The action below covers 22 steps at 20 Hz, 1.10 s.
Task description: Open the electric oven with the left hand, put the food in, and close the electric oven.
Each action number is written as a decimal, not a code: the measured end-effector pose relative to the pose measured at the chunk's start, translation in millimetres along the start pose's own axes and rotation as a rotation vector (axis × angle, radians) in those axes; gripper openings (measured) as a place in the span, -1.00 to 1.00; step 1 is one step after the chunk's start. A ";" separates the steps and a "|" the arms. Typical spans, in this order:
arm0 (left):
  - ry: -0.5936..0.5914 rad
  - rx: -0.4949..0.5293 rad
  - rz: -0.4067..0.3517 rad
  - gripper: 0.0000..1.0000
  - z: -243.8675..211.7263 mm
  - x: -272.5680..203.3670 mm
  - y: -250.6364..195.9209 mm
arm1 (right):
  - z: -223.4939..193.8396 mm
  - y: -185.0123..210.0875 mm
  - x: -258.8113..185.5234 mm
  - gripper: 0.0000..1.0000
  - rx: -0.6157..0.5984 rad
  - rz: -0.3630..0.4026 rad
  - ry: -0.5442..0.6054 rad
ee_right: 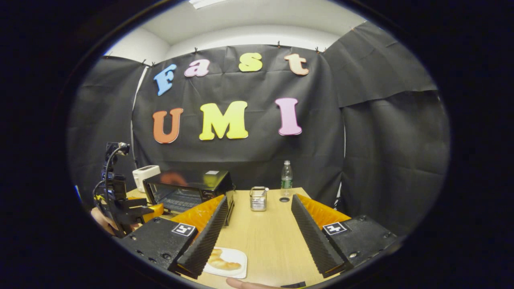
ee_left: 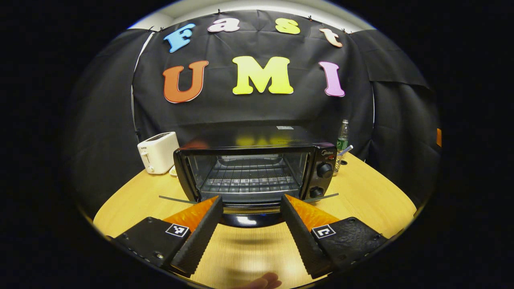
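Right now I am holding the left gripper (ee_left: pixel 249 200) level and pointing it straight at the electric oven (ee_left: pixel 257 168), its jaws spread wide with nothing between them. Its fingertips are sitting just in front of the oven's lowered door (ee_left: pixel 251 214), one to either side of it, and I cannot tell whether they are touching it. I am seeing the wire rack (ee_left: pixel 249 178) inside the oven, bare. A fingertip of the hand (ee_left: pixel 265 281) is peeking in below the gripper.

I am keeping the right gripper (ee_right: pixel 259 200) well back from the oven and off to the oven's right, aimed over the wooden table (ee_right: pixel 269 241), jaws also wide and holding nothing. Just beneath its left finger (ee_right: pixel 202 241), the food (ee_right: pixel 223 261), a golden pastry, is lying on a white plate (ee_right: pixel 235 268) at the near table edge, well apart from the oven.

Around the oven: a white toaster (ee_left: pixel 158 152) is standing to its left, a clear bottle (ee_left: pixel 342 140) behind its right corner, and a small wire holder (ee_right: pixel 258 198) to its right on the table. From the right gripper view, the left gripper is showing as a dark rig (ee_right: pixel 120 200) in front of the oven.
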<state>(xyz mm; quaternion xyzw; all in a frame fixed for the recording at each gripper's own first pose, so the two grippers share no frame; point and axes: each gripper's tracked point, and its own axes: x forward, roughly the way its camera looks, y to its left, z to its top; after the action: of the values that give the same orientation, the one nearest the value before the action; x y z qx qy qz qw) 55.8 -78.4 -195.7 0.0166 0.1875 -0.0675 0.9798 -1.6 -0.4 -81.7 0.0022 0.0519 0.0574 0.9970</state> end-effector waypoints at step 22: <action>0.190 -0.100 -0.036 0.87 -112.8 -23.6 2.8 | -68.8 43.3 16.0 0.94 -0.087 0.038 0.140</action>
<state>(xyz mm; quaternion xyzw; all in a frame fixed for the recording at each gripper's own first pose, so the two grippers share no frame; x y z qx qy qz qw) -6.7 -66.1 -291.8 -0.0294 0.2830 -0.0737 0.9558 2.1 44.3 -151.3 -0.0444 0.1188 0.0784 0.9888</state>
